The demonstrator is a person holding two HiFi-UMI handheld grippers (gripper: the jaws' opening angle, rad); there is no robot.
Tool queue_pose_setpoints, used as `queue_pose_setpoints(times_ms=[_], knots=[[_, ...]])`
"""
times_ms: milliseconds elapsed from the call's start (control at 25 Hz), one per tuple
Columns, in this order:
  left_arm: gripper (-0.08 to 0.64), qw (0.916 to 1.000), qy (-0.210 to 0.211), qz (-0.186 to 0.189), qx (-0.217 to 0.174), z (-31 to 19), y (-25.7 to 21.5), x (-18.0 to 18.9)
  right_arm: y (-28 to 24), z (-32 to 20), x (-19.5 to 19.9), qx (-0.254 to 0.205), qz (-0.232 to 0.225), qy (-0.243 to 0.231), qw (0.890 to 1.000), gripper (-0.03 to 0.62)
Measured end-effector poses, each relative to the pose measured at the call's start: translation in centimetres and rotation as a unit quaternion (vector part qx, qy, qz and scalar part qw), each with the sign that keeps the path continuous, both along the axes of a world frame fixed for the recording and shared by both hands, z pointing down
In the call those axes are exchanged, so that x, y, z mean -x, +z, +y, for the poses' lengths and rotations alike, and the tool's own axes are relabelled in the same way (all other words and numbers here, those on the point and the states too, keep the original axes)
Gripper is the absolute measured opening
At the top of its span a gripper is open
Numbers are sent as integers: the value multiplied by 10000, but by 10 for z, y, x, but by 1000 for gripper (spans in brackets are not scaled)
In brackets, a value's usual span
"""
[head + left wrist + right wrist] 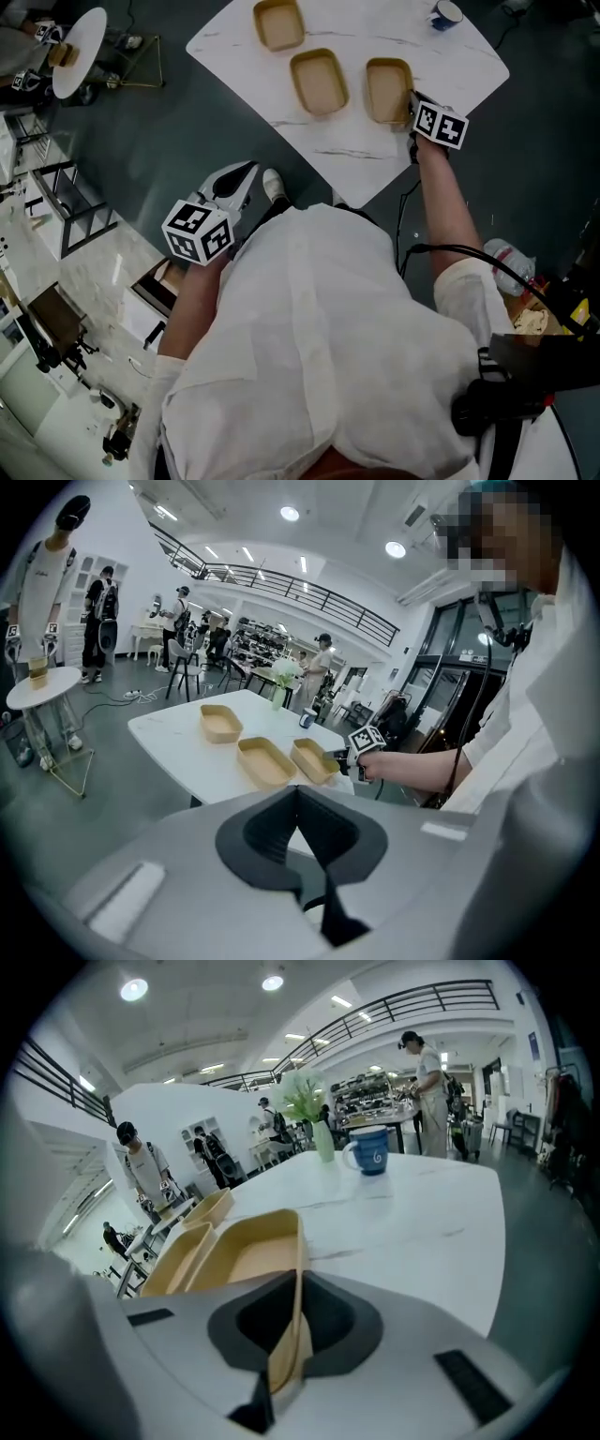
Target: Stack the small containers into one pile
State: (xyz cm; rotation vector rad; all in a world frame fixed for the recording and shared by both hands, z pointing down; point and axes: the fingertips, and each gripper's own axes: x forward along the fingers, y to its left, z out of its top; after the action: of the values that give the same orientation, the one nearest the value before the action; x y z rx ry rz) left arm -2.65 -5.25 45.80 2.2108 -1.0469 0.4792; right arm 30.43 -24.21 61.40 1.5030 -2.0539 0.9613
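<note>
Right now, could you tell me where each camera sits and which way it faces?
Head view: on the person's head, steeply down at the white table; shirt, left gripper and right gripper show.
Left gripper view: on the left gripper, off the table, facing it across shut jaws; the right forearm shows.
Right gripper view: low at the table edge, along jaws shut on the nearest container.
Shared: all show three containers.

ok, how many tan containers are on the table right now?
3, in a row on the white table: far container, middle container, and near container, its rim clamped in the right gripper. None stacked or visibly hidden.
</note>
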Motion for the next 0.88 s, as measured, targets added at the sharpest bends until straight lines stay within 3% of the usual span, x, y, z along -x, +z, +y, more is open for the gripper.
queue_pose_setpoints(times_ms=[440, 880], knots=[[6, 9985, 453, 240, -181, -19, 0, 39, -40, 5, 14, -167, 30, 245, 9996, 17], [6, 9960, 739, 344, -365, -26, -7, 108, -68, -2, 89, -317, -94, 108, 9994, 17]])
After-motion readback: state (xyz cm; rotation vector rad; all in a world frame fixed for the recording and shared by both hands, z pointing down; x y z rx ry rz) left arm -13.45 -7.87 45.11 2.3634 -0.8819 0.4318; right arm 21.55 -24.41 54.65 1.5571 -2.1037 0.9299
